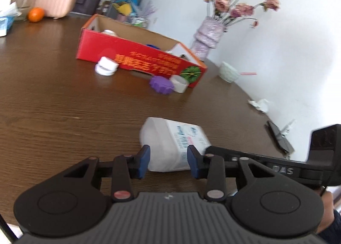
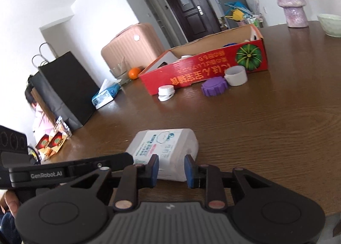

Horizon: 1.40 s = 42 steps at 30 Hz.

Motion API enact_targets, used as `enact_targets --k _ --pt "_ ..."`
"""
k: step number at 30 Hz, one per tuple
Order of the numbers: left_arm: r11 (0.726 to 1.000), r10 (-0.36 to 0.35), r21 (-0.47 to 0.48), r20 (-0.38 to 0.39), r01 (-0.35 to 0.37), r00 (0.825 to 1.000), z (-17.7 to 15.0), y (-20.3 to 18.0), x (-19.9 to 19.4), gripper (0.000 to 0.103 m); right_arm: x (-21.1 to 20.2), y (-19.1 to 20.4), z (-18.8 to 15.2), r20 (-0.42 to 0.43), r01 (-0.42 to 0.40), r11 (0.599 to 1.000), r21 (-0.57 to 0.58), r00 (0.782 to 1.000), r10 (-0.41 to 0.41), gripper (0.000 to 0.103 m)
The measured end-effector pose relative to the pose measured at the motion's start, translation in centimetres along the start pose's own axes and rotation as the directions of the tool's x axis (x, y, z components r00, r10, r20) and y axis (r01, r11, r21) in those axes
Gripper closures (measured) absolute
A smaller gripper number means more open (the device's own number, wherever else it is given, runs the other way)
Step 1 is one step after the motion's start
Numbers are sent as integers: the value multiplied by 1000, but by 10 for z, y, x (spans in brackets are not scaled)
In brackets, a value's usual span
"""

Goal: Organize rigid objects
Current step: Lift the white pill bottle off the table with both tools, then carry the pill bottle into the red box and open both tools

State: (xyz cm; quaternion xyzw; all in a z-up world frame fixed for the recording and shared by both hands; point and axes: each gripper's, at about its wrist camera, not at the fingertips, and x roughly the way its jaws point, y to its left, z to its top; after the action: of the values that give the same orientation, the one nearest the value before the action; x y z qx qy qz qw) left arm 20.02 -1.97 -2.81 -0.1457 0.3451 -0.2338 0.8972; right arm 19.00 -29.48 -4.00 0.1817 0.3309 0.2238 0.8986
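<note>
Between both pairs of fingers lies a white plastic bottle [image 1: 172,143] on its side, on the brown wooden table [image 1: 53,116] well short of the red cardboard box [image 1: 136,60]; the left gripper [image 1: 168,161] has its blue pads closed onto the bottle's end, and the right gripper [image 2: 171,170], seen from its own camera, clamps the same bottle [image 2: 164,150] from the other side, so each is gripping it rather than standing open. The step in hand looks like carrying this bottle toward the box, which already holds a few pieces; done well, both grips would stay level and move together, since a smooth rounded body could twist or slip if one hand leads; it would need to rise above the box's near wall before being lowered in. Just in front of the box sit a white cap [image 1: 106,66], a purple toothed lid [image 1: 161,84] and a white cup [image 1: 180,83], likely next, and worth clearing on the way over. Beyond the box stand a lilac vase [image 1: 204,37] of dried flowers and a pale bowl [image 1: 228,71] against a white wall; off the box's other end are an orange [image 2: 134,73], a tissue pack [image 2: 105,94], a black paper bag [image 2: 64,88] and a pink suitcase [image 2: 132,45], with a dark door [image 2: 187,7] behind.
</note>
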Motion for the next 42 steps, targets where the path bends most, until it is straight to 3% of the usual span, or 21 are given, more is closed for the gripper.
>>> enact_targets --k 8,14,16,22,25,34,38,42 --pt "999 34 -35 6 -34 999 12 11 7 59 9 -10 8 7 -18 999 34 1000 18 71" --pt "999 -4 -52 -14 3 1000 16 15 18 57 19 -17 14 6 -45 996 73 999 45 71" --pt "996 -57 -73 -32 54 998 17 18 23 64 23 -20 15 6 -79 992 99 997 78 78" --pt "995 -72 -66 -13 71 997 26 17 27 74 24 -20 26 31 -65 994 86 998 63 80" --pt "994 -92 -61 2 92 996 37 19 31 74 23 -21 36 57 -69 995 74 996 65 83" --pt "996 -57 75 75 51 996 111 10 55 74 52 -21 103 123 -56 998 6 991 55 83" --pt "995 -50 90 68 44 996 154 15 84 74 76 -33 148 173 -51 999 -2 984 51 83" --pt "995 -17 99 66 10 998 190 22 121 74 112 -50 187 162 -37 999 24 986 32 83"
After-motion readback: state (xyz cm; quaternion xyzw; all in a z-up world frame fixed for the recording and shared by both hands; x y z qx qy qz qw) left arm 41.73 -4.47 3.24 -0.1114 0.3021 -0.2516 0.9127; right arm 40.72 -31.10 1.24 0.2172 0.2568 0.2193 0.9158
